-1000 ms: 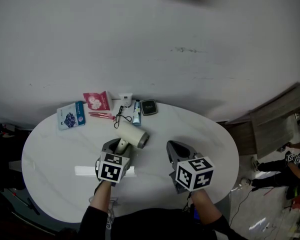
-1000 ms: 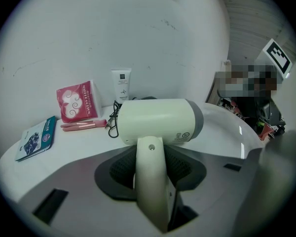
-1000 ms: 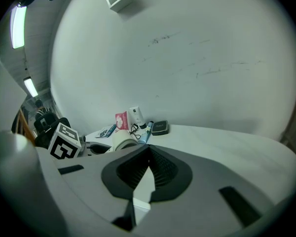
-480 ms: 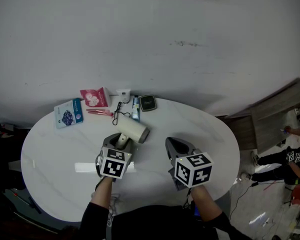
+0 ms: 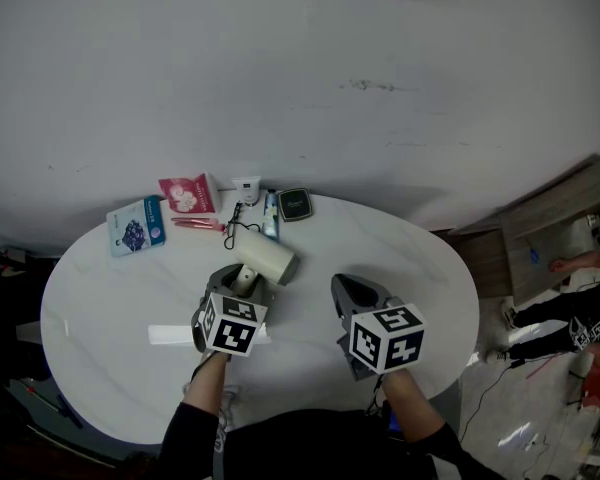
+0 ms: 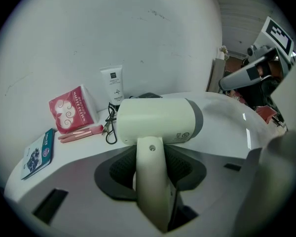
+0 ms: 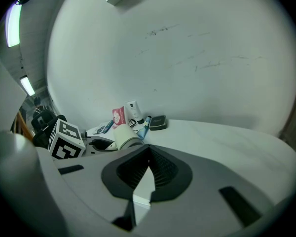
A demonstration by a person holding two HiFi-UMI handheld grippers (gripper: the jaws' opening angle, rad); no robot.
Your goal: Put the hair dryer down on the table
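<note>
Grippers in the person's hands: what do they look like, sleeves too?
Both the left gripper and right gripper have grey bodies with dark ribbed pads, each carrying a white cube with black square markers. The sleeves are black.

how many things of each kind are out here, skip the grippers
hair dryer: 1
packets: 2, a red packet and a blue packet
tubes: 2, a white tube and a blue tube
black case: 1
black looped tool: 1
pink sticks: 2
total: 9
</note>
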